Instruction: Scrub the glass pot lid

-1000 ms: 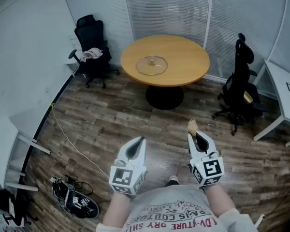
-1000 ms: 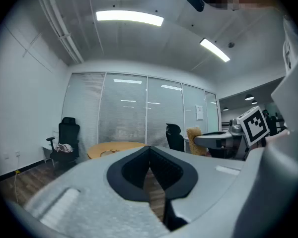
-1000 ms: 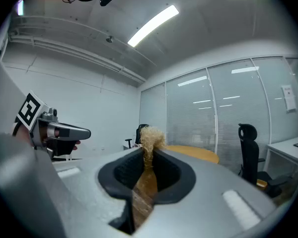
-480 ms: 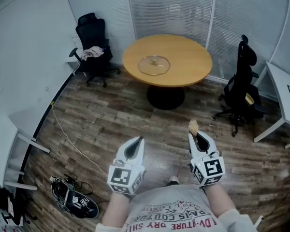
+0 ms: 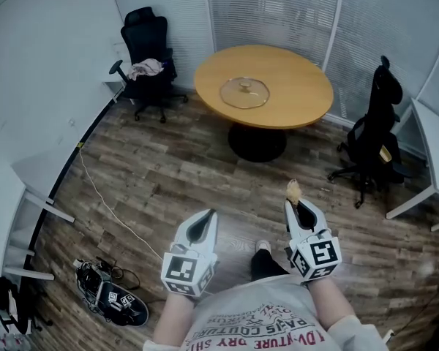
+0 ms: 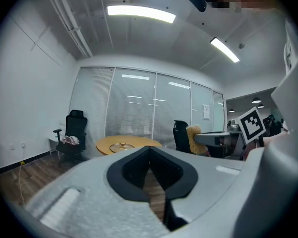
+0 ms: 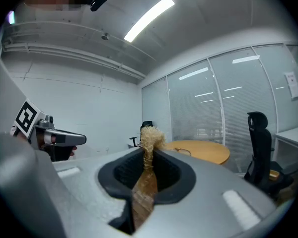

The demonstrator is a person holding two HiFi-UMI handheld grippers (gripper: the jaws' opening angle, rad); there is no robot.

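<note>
Glass pot lid point(image 5: 244, 92) on round table point(image 5: 296, 104), left tool point(image 5: 208, 215) closed empty, right tool point(image 5: 293, 205) clamping bristle brush point(image 5: 293, 189)

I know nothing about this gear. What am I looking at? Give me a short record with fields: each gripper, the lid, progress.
Left gripper: jaws together, nothing between them
Right gripper: shut on a scrub brush, bristles forward
Glass pot lid: lying on the round wooden table, across the room
Distance: both grippers held near the person's body, far from the lid
Progress: scrubbing not yet begun
</note>
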